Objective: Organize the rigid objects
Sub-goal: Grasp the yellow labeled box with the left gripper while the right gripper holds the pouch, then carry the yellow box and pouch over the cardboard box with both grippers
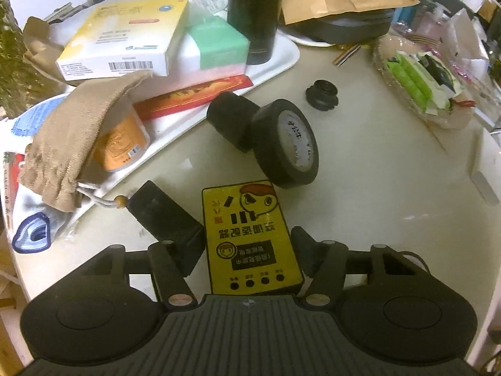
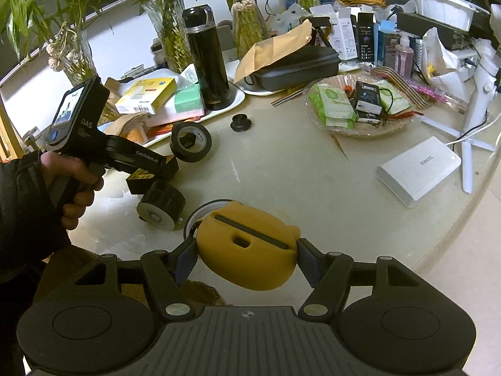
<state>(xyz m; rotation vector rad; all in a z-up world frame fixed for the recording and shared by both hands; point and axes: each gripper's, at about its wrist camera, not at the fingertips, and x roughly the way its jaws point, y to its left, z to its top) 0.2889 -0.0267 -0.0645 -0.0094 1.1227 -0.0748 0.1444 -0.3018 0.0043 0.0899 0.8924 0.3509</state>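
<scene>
Left wrist view: the left gripper [image 1: 250, 244] has its fingers set against both long sides of a yellow remote-style box [image 1: 249, 235], clamped on it above the table [image 1: 375, 163]. To the left of the fingers lies a white tray [image 1: 281, 59] carrying a tan drawstring pouch [image 1: 78, 138], an orange-labelled jar [image 1: 120, 141], stacked boxes [image 1: 125, 40] and a black flask [image 1: 255, 12]. Just ahead of the box stands a black tape roll [image 1: 286, 144] on edge, touching a black cylinder [image 1: 231, 119]. Ahead and right sits a small black lens cap [image 1: 322, 94], then a glass dish of packets [image 1: 429, 81].

Right wrist view: the person's left hand [image 2: 72, 185] holds the other tool at far left. The right gripper [image 2: 247, 250] is closed on a yellow rubbery case [image 2: 247, 250], with a white-rimmed ring [image 2: 203, 211] just beyond it. A white power bank [image 2: 419, 172] lies well to the right.
</scene>
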